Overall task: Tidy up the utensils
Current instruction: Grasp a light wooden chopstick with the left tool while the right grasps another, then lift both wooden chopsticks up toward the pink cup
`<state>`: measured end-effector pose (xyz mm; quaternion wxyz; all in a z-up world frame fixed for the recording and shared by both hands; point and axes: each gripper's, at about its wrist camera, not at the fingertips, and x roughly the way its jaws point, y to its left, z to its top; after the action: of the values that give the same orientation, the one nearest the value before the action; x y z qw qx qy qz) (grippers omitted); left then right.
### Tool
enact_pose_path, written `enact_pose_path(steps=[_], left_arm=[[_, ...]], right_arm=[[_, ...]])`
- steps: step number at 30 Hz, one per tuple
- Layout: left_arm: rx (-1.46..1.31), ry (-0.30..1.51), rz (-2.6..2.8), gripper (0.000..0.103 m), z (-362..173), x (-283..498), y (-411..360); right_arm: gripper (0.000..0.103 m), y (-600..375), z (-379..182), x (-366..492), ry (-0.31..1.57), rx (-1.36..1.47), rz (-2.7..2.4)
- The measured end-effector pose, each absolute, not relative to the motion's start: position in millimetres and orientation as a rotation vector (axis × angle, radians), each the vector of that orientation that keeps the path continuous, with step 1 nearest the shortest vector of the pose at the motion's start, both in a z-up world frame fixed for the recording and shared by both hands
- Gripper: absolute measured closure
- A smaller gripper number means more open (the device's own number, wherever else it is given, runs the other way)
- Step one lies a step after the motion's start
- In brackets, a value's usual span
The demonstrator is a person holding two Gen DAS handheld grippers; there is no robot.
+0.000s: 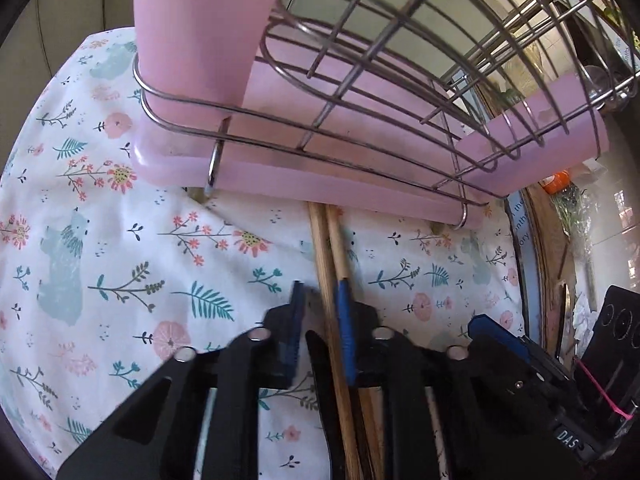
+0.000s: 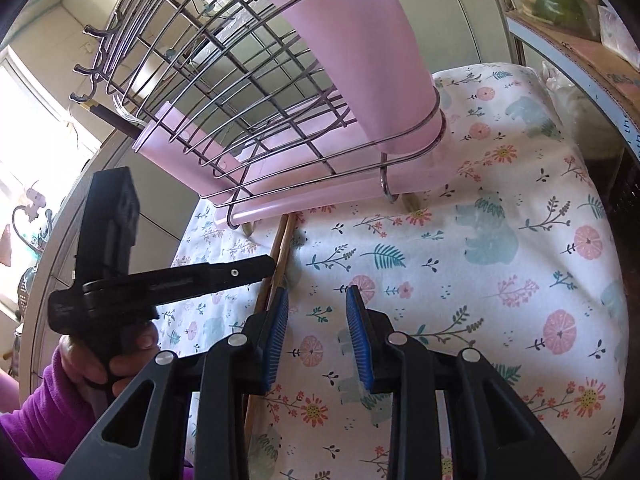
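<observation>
Left wrist view is showing two wood chopsticks (image 1: 326, 248) lying side by side on the flower cloth (image 1: 120, 240). Their far tips are poking under the front edge of the wire rack (image 1: 360, 120) w/ its pink tray (image 1: 260, 180).

My left gripper (image 1: 322, 304) is sitting right in front of the rack, w/ both sticks between its blue pads. One pad (image 1: 345, 312) is touching a stick. The other pad (image 1: 298, 312) is blurry and looking just beside them, so I can't tell if I'm squeezing them tight yet.

My right gripper (image 2: 318, 304) is hanging in front of the rack too, a bit to the side. Its fingers are spread apart & nothing is between them, only cloth below.

I'm thinking the sticks are v. light, stiff & thin. They're round & smooth, so they may be rolling or sliding apart in a pinch. I'm guessing the best spot to hold is about the middle, both sticks together, so they aren't tipping.

Next job, prob: lifting them & dropping them in the tall pink cup (image 1: 200, 40) standing in the rack corner.
</observation>
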<state>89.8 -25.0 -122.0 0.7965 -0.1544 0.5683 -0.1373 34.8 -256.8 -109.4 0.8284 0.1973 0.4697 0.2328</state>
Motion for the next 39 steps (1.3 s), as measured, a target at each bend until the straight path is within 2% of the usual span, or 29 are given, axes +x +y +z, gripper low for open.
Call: enact_pose_path(steps=[13, 21, 24, 39], left_arm=[[-0.395, 1.197, -0.248, 0.098, -107.4, 62.9, 21.4], [-0.339, 1.190, -0.172, 0.098, -108.9, 51.6, 52.4], [-0.334, 1.205, -0.176, 0.098, -115.9, 52.2, 52.0], [-0.259, 1.248, -0.191, 0.096, -118.2, 67.7, 31.5]], right_arm=[[0.080, -213.2, -120.5, 63.7, 1.110, 0.432, 0.590], [0.082, -181.4, -139.4, 95.5, 1.210, 0.415, 0.515], [0.095, -174.5, -141.8, 96.9, 1.204, 0.391, 0.494], [0.096, -205.6, -135.6, 72.1, 1.247, 0.376, 0.398]])
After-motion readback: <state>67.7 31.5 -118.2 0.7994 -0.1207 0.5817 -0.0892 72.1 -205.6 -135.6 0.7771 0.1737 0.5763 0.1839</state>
